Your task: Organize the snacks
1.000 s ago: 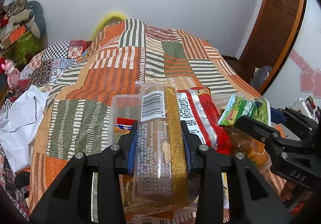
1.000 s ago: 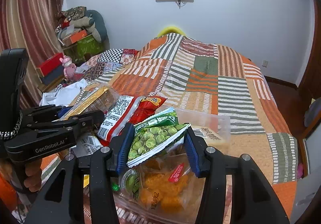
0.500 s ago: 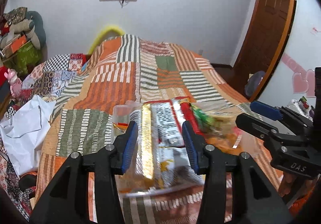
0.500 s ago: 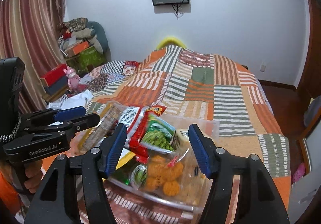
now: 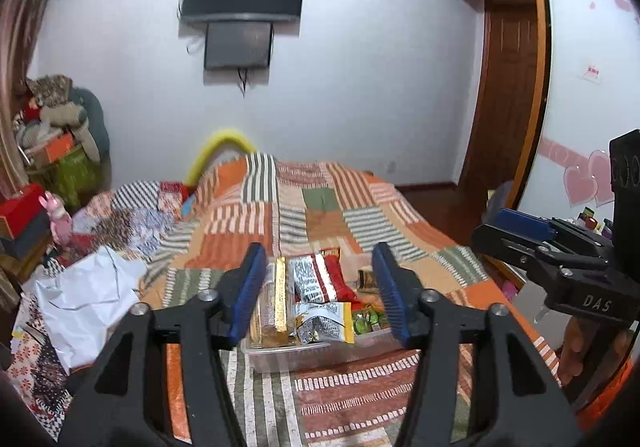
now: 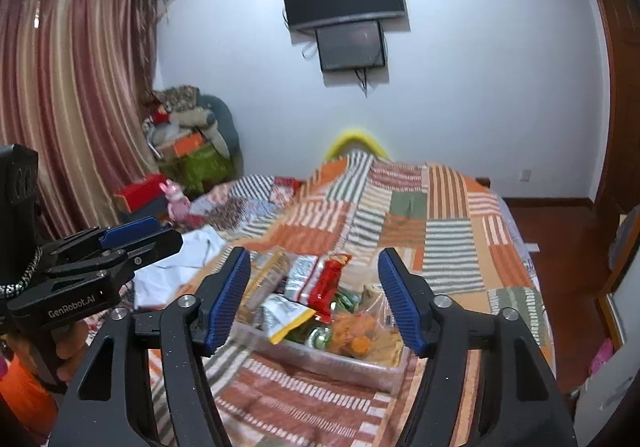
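A clear plastic bin (image 5: 280, 357) sits on the patchwork bed, also in the right wrist view (image 6: 320, 361). It holds a gold-striped cracker pack (image 5: 276, 303), a red and white packet (image 5: 320, 277), a yellow-edged silver packet (image 5: 326, 325), green snacks (image 6: 344, 297) and orange snacks (image 6: 356, 335). My left gripper (image 5: 318, 295) is open and empty, raised above and behind the bin. My right gripper (image 6: 318, 301) is open and empty, also back from the bin.
A patchwork bedspread (image 5: 320, 215) covers the bed. A white cloth (image 5: 88, 299) lies at its left edge. Boxes, a pink toy (image 5: 58, 213) and piled clothes stand at the left wall. A door and wardrobe (image 5: 508, 87) are at the right.
Both grippers let go of their snack packs, opened wide and pulled up and back from the bin. The cracker pack and green pack now lie in the bin.
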`<state>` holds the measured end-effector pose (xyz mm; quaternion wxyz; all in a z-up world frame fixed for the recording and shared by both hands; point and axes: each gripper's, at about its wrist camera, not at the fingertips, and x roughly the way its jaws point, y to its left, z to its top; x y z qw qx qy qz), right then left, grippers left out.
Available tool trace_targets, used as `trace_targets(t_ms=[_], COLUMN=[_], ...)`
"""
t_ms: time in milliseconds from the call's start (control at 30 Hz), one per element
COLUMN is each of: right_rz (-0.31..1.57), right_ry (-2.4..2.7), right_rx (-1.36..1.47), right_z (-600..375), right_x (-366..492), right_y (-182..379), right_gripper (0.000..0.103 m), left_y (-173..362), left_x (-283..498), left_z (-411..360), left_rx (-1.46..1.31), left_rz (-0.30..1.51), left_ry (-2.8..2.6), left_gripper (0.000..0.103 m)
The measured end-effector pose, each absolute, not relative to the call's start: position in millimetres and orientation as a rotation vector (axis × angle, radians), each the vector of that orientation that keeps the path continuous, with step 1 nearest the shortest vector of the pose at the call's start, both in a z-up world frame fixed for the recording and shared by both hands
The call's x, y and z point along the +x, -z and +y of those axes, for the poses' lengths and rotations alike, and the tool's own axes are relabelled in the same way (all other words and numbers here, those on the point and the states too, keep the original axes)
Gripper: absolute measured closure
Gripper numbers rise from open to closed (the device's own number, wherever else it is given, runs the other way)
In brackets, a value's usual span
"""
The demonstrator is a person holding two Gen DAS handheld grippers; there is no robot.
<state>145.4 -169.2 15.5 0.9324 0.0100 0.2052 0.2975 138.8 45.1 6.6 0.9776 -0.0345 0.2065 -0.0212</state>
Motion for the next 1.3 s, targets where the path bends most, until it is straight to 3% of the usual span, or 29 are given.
trace_targets(t_ms=[67, 133, 367, 500, 1300], right_rz=[0.396, 0.373, 0.323, 0.299, 0.286], right_ry=[-0.614, -0.618, -0.600, -0.568, -0.565], right_rx=[0.024, 0.026, 0.014, 0.011, 0.007], right_z=[-172, -175, -180, -180, -184], right_x=[136, 125, 103, 96, 85], right_y=[-20, -24, -26, -24, -21], right_gripper=[0.032, 0.029, 0.015, 0.000, 0.000], left_y=[-13, -16, -22, -20, -15], left_x=[122, 109, 80, 71, 58], left_z=[40, 34, 26, 26, 18], left_rx=[-0.058, -0.047, -0.054, -0.062, -0.041], left_rz=[0.379, 0.348, 0.283, 0.267, 0.247], left_ry=[0.038, 0.026, 0.012, -0.010, -0.035], left_gripper=[0.042, 0.026, 0.008, 0.005, 0.004])
